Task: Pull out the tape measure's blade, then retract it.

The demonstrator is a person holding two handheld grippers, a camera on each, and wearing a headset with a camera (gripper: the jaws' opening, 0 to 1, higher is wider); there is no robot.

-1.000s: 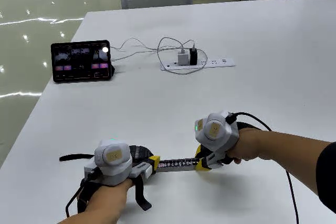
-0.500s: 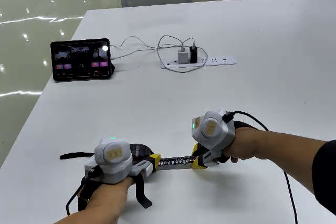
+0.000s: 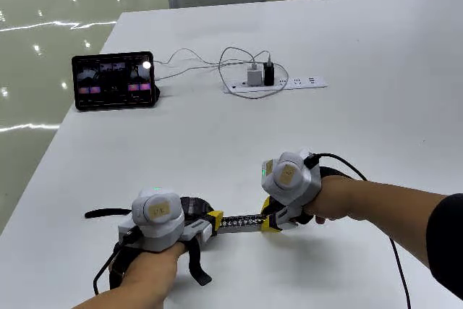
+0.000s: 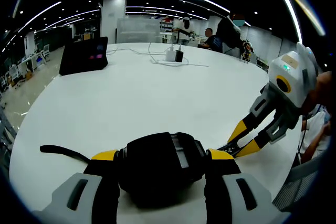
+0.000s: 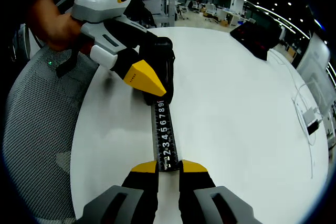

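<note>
We grip the tape measure point(image 4: 160, 171) in the left gripper point(image 4: 163, 156), low on the table point(image 3: 362, 56). Just beside it, the right gripper point(image 5: 168, 167) pinches the end of the short pulled-out blade point(image 5: 164, 135). A tablet point(image 3: 114, 81) and a power strip point(image 3: 289, 83) lie well beyond.

Mostly smooth, mostly matt
Table point(image 3: 347, 56) smooth white, low sheen; tape measure case point(image 4: 160, 169) matt black plastic; blade point(image 5: 164, 132) smooth, faintly glossy; floor point(image 3: 43, 27) highly glossy, reflecting lights.
</note>
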